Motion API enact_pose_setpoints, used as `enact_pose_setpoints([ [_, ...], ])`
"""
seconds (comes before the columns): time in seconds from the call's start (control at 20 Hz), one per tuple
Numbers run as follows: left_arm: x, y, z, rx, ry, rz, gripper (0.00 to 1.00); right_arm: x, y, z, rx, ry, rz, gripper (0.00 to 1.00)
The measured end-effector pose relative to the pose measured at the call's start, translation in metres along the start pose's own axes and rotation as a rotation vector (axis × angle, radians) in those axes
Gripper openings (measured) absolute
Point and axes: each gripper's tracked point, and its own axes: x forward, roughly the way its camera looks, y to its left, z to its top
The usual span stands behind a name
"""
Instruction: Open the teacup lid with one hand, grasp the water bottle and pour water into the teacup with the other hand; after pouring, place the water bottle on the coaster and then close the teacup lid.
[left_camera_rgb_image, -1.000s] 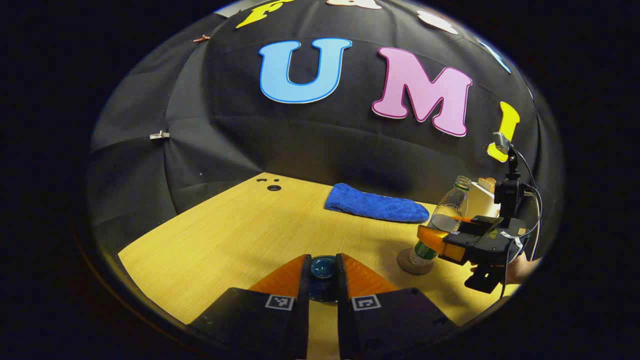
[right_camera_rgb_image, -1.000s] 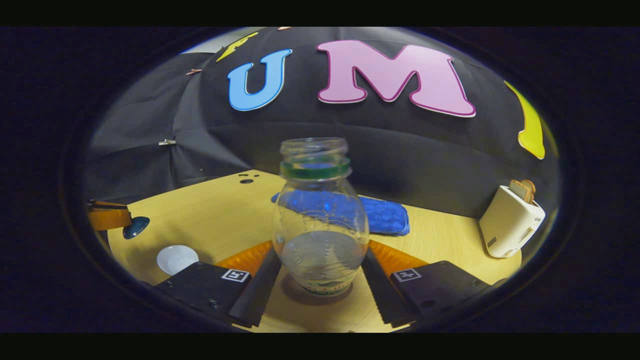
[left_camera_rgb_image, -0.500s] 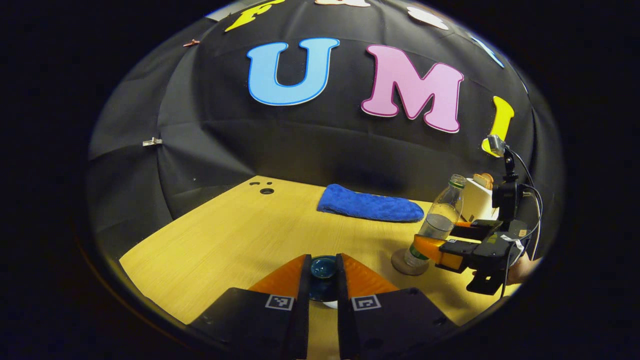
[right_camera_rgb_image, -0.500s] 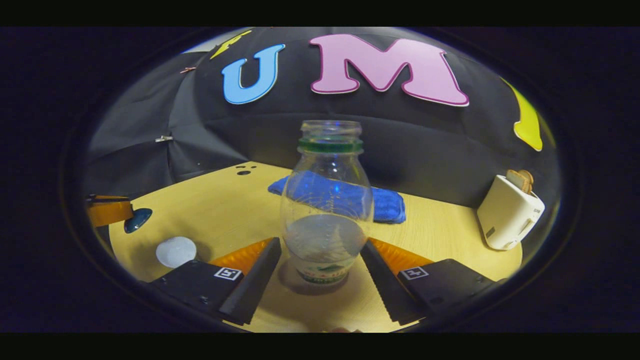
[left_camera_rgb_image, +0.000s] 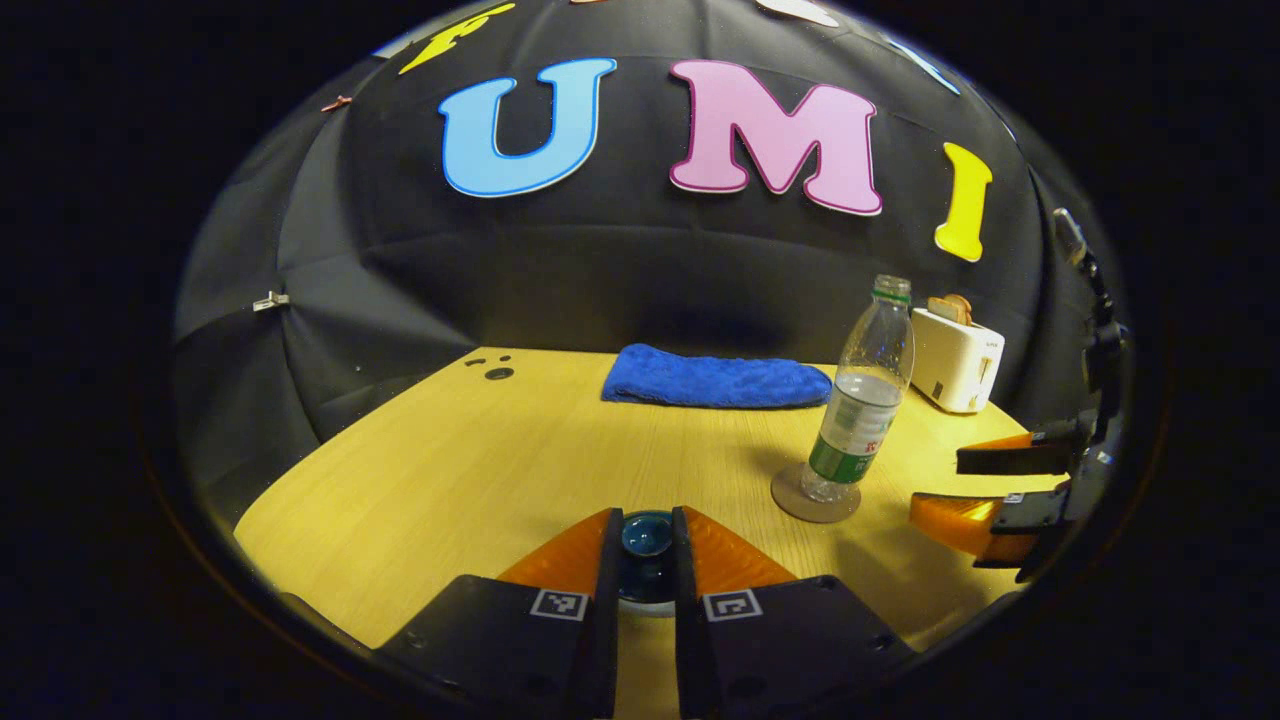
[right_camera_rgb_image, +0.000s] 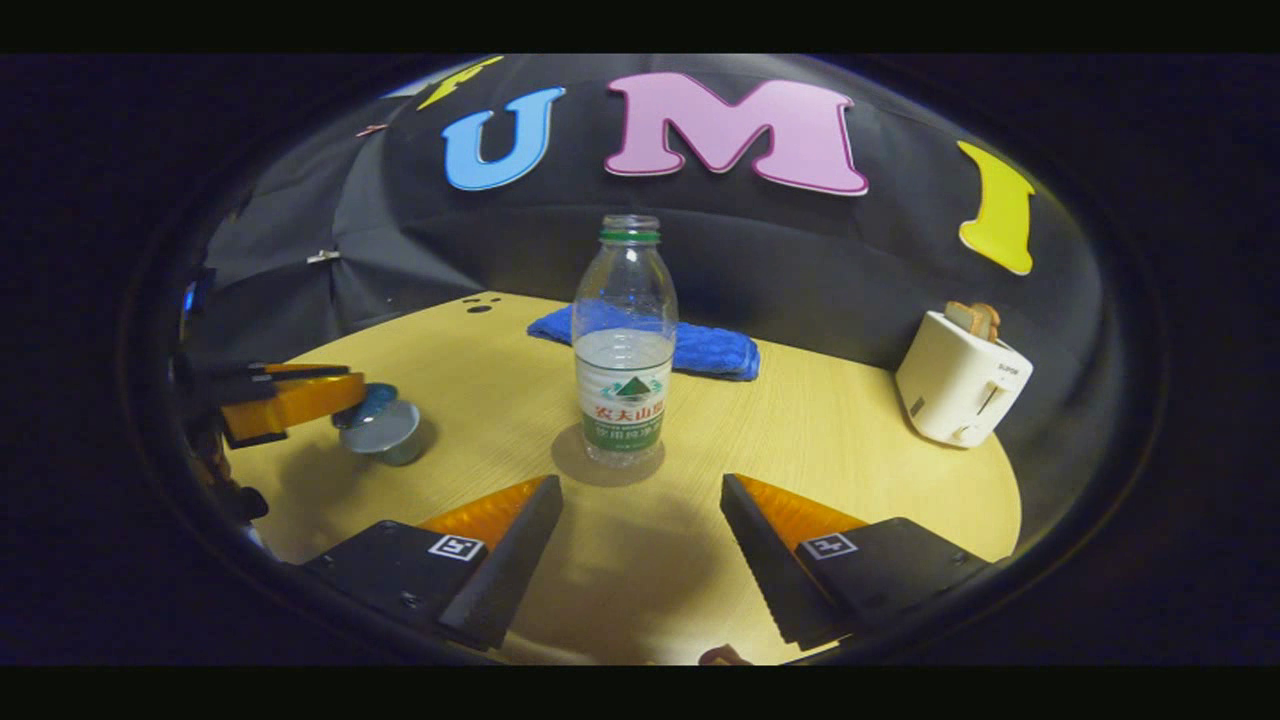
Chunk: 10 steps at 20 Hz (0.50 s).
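Note:
The clear water bottle (right_camera_rgb_image: 622, 340) stands upright and uncapped on the round coaster (right_camera_rgb_image: 575, 464), with some water inside. My right gripper (right_camera_rgb_image: 640, 560) is open and sits back from it with nothing between its fingers; in the left gripper view this gripper (left_camera_rgb_image: 985, 490) is right of the bottle (left_camera_rgb_image: 860, 400) and coaster (left_camera_rgb_image: 815, 497). My left gripper (left_camera_rgb_image: 646, 545) is shut on the dark blue teacup lid (left_camera_rgb_image: 646, 532). In the right gripper view the left gripper (right_camera_rgb_image: 295, 398) holds the lid (right_camera_rgb_image: 368, 402) just over the pale teacup (right_camera_rgb_image: 388, 438).
A folded blue towel (left_camera_rgb_image: 715, 378) lies at the back of the wooden table (left_camera_rgb_image: 480, 470). A white toaster (right_camera_rgb_image: 960, 382) with toast stands at the back right. Small holes (left_camera_rgb_image: 497, 373) mark the table's far left.
My right gripper opened, let go of the bottle and drew back, leaving it standing on the coaster. My left gripper carried the lid closer over the teacup.

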Motion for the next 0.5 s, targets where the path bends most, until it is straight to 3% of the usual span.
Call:
enact_pose_setpoints([
  [0.2, 0.009, 0.0, -0.011, 0.012, 0.009, 0.008, 0.28, -0.01, 0.03, -0.01, 0.007, 0.046, 0.091, 0.99],
  [0.4, 0.013, 0.0, -0.012, 0.016, 0.009, 0.002, 0.32, -0.011, 0.042, -0.007, 0.003, 0.039, 0.112, 0.97],
  [0.45, 0.013, 0.0, -0.012, 0.027, 0.01, 0.005, 0.25, -0.01, 0.043, -0.006, 0.013, 0.04, 0.115, 0.97],
  [0.5, 0.012, 0.0, -0.013, 0.032, 0.014, 0.006, 0.29, -0.01, 0.045, -0.005, 0.023, 0.043, 0.117, 0.99],
])
